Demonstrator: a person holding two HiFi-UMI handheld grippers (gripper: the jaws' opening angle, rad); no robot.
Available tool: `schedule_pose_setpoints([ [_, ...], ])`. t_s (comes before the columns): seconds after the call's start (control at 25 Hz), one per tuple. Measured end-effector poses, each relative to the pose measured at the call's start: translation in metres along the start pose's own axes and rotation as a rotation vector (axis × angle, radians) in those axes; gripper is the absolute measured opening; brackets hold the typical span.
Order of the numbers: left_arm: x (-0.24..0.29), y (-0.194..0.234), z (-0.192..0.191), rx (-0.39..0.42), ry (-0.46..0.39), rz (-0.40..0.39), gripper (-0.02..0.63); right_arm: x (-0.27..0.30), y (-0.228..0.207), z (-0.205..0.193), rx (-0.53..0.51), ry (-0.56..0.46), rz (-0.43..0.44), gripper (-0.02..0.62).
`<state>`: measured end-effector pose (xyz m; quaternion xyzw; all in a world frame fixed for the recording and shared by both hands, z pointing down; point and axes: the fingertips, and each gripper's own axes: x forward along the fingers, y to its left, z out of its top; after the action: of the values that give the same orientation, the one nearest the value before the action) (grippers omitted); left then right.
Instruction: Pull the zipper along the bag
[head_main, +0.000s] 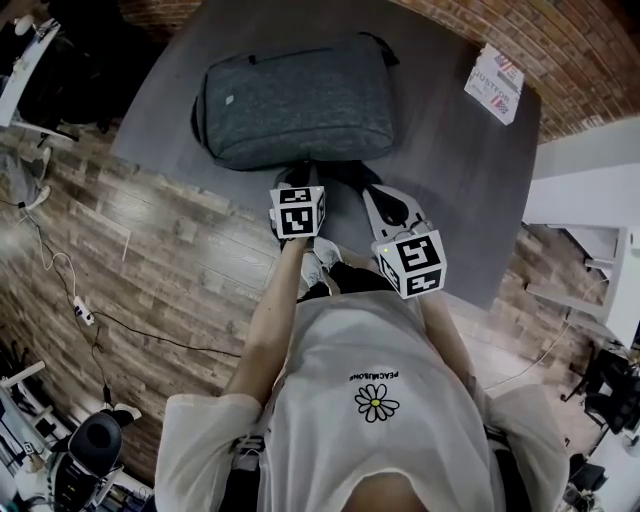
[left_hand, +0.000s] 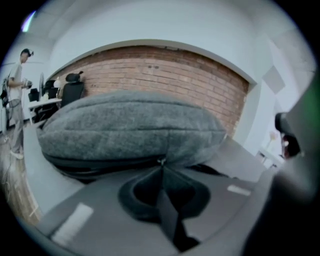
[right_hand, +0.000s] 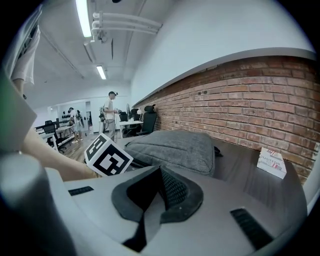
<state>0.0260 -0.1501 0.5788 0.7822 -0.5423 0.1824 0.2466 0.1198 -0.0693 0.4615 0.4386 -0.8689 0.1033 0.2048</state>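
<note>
At the bag's (left_hand: 130, 125) near edge, left gripper (left_hand: 161, 167) looks pinched on the pull (left_hand: 161, 161); drag straight along the zipper (left_hand: 100, 162), with the right gripper (right_hand: 160, 175), closed and empty, bracing the bag.

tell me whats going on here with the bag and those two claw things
A person holds a gripper in each hand over a grey bag that lies on a dark table. The left gripper is shut right at the zipper pull on the bag's near edge and seems to pinch it. The right gripper is shut with nothing in it and is held short of the bag, beside the left one.
</note>
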Motion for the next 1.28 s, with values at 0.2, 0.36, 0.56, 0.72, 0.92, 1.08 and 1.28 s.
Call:
schedule_pose_setpoints([
  [0.2, -0.005, -0.002, -0.003, 0.100, 0.024, 0.005, 0.006, 0.012, -0.013, 0.014, -0.039, -0.013, -0.009, 0.003],
  [0.36, -0.008, -0.005, -0.003, 0.127, 0.047, -0.004, 0.006, 0.046, -0.025, 0.036, -0.158, 0.019, 0.014, 0.113],
  [0.56, -0.010, -0.006, -0.005, 0.139, 0.087, -0.006, 0.006, 0.098, -0.021, 0.044, -0.551, 0.117, 0.101, 0.193],
  [0.72, -0.009, -0.007, -0.006, 0.181, 0.100, -0.007, 0.006, 0.124, -0.019, 0.024, -0.699, 0.257, 0.219, 0.225],
  [0.92, -0.011, 0.000, -0.010, 0.213, 0.116, -0.023, 0.006, 0.134, -0.020, 0.018, -0.685, 0.300, 0.230, 0.232],
  [1.08, -0.015, 0.005, -0.015, 0.232, 0.112, -0.062, 0.007, 0.136, -0.021, 0.014, -0.683, 0.316, 0.195, 0.219],
  [1.28, -0.031, 0.044, -0.023, 0.222, 0.138, -0.037, 0.006, 0.137, -0.024, 0.013, -0.679, 0.325, 0.151, 0.216],
])
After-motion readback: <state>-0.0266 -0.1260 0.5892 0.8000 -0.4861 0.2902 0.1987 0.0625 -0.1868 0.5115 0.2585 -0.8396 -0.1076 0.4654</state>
